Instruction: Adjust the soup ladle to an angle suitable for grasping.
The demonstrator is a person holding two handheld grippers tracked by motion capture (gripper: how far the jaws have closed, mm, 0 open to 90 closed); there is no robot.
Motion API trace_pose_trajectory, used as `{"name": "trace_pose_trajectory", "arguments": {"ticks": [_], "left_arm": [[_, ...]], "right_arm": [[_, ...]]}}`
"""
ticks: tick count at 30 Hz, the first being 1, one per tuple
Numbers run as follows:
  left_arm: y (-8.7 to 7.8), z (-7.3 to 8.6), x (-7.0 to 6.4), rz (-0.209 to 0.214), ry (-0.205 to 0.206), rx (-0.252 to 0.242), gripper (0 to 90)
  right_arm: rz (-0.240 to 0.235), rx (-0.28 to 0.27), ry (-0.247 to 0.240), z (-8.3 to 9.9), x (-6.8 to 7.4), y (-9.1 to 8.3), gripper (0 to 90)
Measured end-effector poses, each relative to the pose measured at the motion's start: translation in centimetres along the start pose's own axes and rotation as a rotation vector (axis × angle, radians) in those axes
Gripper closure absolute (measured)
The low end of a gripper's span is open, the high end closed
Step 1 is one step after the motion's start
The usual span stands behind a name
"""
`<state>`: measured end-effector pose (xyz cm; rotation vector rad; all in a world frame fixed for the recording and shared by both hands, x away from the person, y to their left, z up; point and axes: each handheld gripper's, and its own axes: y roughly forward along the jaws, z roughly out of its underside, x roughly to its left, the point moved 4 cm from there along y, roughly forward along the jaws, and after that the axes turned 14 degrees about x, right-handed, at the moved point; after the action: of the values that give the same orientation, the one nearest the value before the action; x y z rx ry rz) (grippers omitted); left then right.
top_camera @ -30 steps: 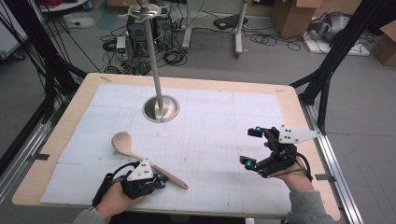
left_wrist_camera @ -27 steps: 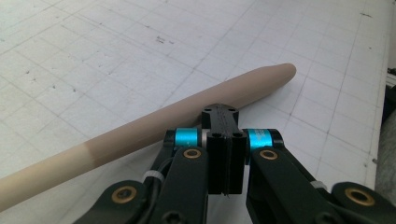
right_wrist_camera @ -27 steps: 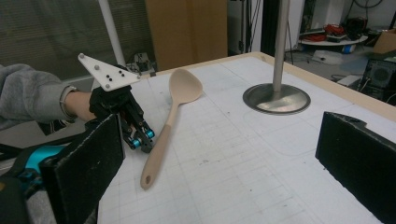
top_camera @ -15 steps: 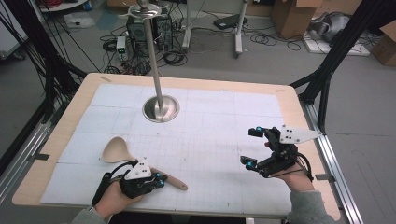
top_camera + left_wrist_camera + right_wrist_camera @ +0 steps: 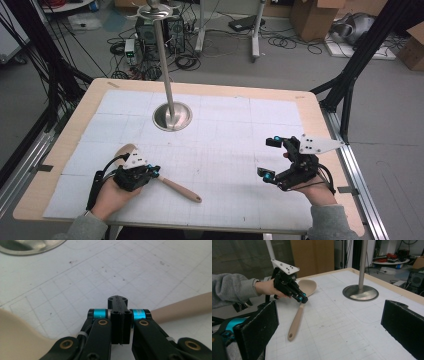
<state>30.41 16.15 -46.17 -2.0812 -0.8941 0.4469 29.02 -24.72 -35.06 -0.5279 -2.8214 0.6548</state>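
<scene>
Spoon (image 5: 172, 185) grasped near its neck by left gripper (image 5: 151, 172), fingers clenched on it; lifting remains. Right gripper (image 5: 270, 159) fingers released.

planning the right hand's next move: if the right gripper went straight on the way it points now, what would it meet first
Likely the wooden spoon, near its handle, with the left gripper just behind. The right gripper, jaws wide open, faces them across bare table; depth is unclear.

Left tongs (image 5: 156, 173) low with jaws pressed together; right tongs (image 5: 270, 158) raised, jaws wide apart.
</scene>
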Motion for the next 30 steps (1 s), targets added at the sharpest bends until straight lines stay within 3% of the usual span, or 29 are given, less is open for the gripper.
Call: {"name": "trace_pose_trajectory", "arguments": {"ticks": [7,9,11,16,20,23,25,30], "left_arm": [[0.1,-0.3,1.4,-0.017,-0.044,0.005,89.8],[0.8,-0.2,1.9,-0.032,-0.084,0.06,89.8],[1.2,-0.1,2.0,-0.033,-0.084,0.08,89.8],[1.3,-0.2,2.4,-0.023,-0.085,0.075,89.8],[1.1,0.1,2.9,-0.084,-0.074,0.086,89.8],[0.8,0.4,3.7,-0.131,-0.097,0.096,89.8],[0.6,0.8,4.3,-0.125,-0.115,0.087,89.9],[0.5,0.9,4.1,-0.14,-0.098,0.092,90.0]], "right_arm": [[-0.001,0.002,0.0,0.0,0.0,0.2,0.0],[-0.002,0.007,-0.001,0.1,0.0,0.2,0.0],[-0.004,0.006,0.002,0.0,0.0,0.2,0.0],[-0.01,0.002,-0.002,0.0,0.0,0.2,0.0],[-0.011,0.002,-0.004,0.0,0.0,0.2,0.0],[-0.012,0.0,-0.002,0.0,0.1,0.1,0.0],[-0.012,0.003,-0.002,0.0,0.0,0.2,0.0],[-0.014,0.001,0.0,0.0,0.0,0.1,0.0]]}}
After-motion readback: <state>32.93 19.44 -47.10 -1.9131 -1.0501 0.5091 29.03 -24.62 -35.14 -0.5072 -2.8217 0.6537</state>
